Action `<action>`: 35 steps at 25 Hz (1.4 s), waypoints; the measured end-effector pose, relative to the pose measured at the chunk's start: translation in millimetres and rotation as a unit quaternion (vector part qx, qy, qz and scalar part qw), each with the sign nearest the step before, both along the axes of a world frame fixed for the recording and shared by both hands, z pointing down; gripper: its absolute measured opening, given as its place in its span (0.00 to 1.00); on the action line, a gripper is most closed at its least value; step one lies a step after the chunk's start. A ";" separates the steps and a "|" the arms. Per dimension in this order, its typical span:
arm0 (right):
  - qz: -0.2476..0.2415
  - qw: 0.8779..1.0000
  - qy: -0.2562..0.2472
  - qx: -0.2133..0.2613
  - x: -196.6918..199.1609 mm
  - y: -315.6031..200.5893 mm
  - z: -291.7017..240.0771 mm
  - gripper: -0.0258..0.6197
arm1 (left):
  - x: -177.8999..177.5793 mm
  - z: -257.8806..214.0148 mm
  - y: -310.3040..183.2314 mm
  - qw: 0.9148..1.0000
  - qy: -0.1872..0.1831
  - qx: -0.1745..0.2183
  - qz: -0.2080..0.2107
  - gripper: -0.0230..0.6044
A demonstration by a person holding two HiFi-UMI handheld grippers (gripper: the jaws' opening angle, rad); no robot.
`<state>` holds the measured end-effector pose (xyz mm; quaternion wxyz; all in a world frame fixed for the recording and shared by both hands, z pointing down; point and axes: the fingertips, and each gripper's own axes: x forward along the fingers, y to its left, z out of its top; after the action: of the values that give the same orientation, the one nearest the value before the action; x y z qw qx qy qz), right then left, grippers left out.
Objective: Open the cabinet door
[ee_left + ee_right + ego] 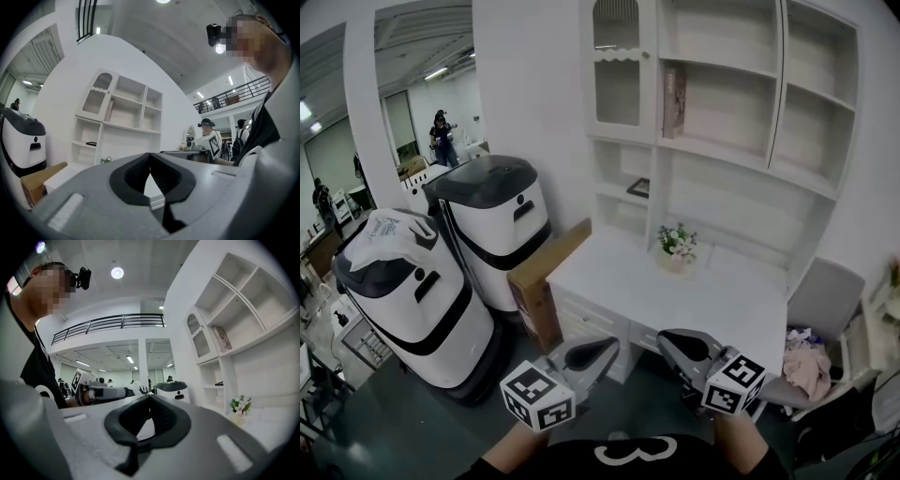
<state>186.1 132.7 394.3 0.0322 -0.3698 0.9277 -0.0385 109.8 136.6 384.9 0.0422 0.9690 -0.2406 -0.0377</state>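
Note:
The cabinet door (618,67) is a white panel with an arched window at the upper left of the white shelf unit (727,155) above the desk; it is closed. It also shows in the left gripper view (97,96) and the right gripper view (198,337). My left gripper (605,349) and right gripper (672,342) are held low in front of the desk, far below the door. Each is shut with nothing between its jaws, as the left gripper (150,155) and right gripper (149,398) show in their own views.
A white desk (628,286) with drawers stands under the shelves, a small flower pot (677,249) on it. A cardboard box (540,281) leans at its left, beside two white-and-black machines (495,225) (408,295). A chair with clothes (814,361) is at the right. People stand far off.

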 end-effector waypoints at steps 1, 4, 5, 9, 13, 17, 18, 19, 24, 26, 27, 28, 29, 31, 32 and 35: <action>0.001 1.000 -0.002 -0.002 4.6 -17.5 0.2 0.04 | 2.9 1.0 -17.1 1.000 -0.001 -0.003 -0.001 0.05; 0.002 1.000 -0.004 -0.007 18.5 -71.4 -0.2 0.04 | 13.1 1.2 -71.7 1.000 -0.001 -0.012 -0.008 0.05; 0.000 1.000 -0.004 -0.009 22.8 -88.7 -0.2 0.04 | 17.4 0.8 -89.7 1.000 0.001 -0.015 -0.009 0.05; -0.007 1.000 -0.006 -0.016 39.6 -152.2 -1.1 0.04 | 41.3 -1.8 -153.1 1.000 -0.009 -0.019 -0.007 0.05; -0.015 1.000 -0.014 -0.009 54.2 -202.1 -6.8 0.04 | 58.7 -10.4 -197.8 1.000 -0.018 -0.005 -0.011 0.05; -0.020 1.000 -0.020 0.007 62.1 -238.5 -12.4 0.04 | 65.3 -18.3 -231.1 0.999 -0.021 0.012 -0.023 0.05; -0.020 1.000 -0.019 0.009 63.6 -245.0 -12.8 0.04 | 66.4 -18.6 -238.3 0.999 -0.021 0.014 -0.026 0.05; -0.020 1.000 -0.018 0.012 64.9 -250.4 -13.7 0.04 | 67.2 -19.1 -245.7 0.999 -0.019 0.015 -0.030 0.05; -0.006 1.000 -0.019 0.024 79.4 -271.8 -20.1 0.04 | 82.7 -24.4 -273.2 0.999 -0.017 0.020 -0.021 0.05; 0.007 0.999 -0.019 0.029 87.5 -284.9 -24.1 0.04 | 86.3 -25.9 -287.4 0.999 -0.019 0.024 -0.020 0.05; 0.012 0.999 -0.020 0.032 90.7 -292.1 -26.4 0.04 | 86.1 -27.0 -296.4 0.999 -0.016 0.024 -0.022 0.05; 0.017 0.999 -0.020 0.035 93.4 -299.4 -28.6 0.04 | 85.6 -28.5 -306.1 0.999 -0.012 0.023 -0.023 0.05; 0.021 0.999 -0.020 0.038 95.8 -306.9 -30.8 0.04 | 85.6 -30.2 -316.0 0.999 -0.008 0.023 -0.022 0.05; 0.031 0.998 -0.015 0.043 100.4 -322.4 -36.2 0.04 | 88.2 -35.0 -336.2 1.000 -0.003 0.026 -0.015 0.05; 0.036 0.998 -0.011 0.045 102.6 -330.2 -39.6 0.04 | 90.4 -38.4 -346.3 0.999 -0.002 0.030 -0.010 0.05; 0.051 0.997 -0.004 0.055 109.1 -353.3 -55.1 0.04 | 97.2 -55.4 -377.1 0.999 -0.003 0.050 0.001 0.05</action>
<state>295.3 -220.6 339.2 0.0582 -0.4143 0.9082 0.0124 206.9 -240.5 329.6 -0.0066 0.9702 -0.2376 -0.0469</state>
